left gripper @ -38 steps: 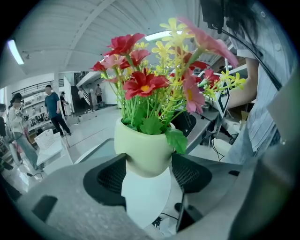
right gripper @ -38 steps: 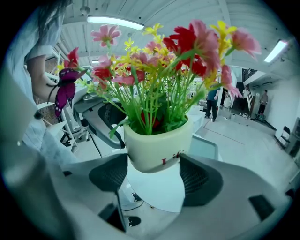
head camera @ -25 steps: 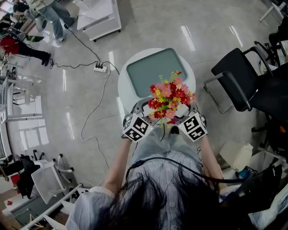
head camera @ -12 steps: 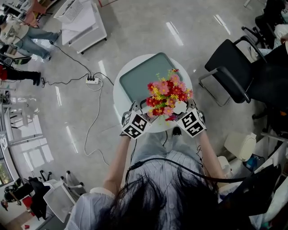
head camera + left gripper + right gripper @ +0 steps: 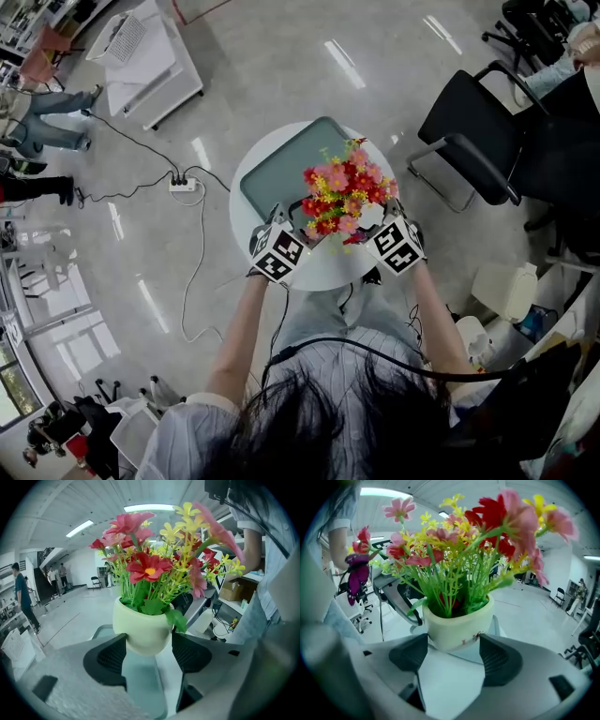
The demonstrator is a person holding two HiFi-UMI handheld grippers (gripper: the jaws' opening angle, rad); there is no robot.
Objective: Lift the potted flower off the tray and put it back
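The potted flower is held over the near right part of the tray, which lies on the round white desk. The left tool and the right tool each clamp the cream pot, one on either side, jaws part-closed with pads against its wall. The pot's base appears raised just clear of the tray.

Can barely see the cream round pot from the head view, buried under red, pink and yellow flowers. Can't read its reddish lettering either, too blurry.
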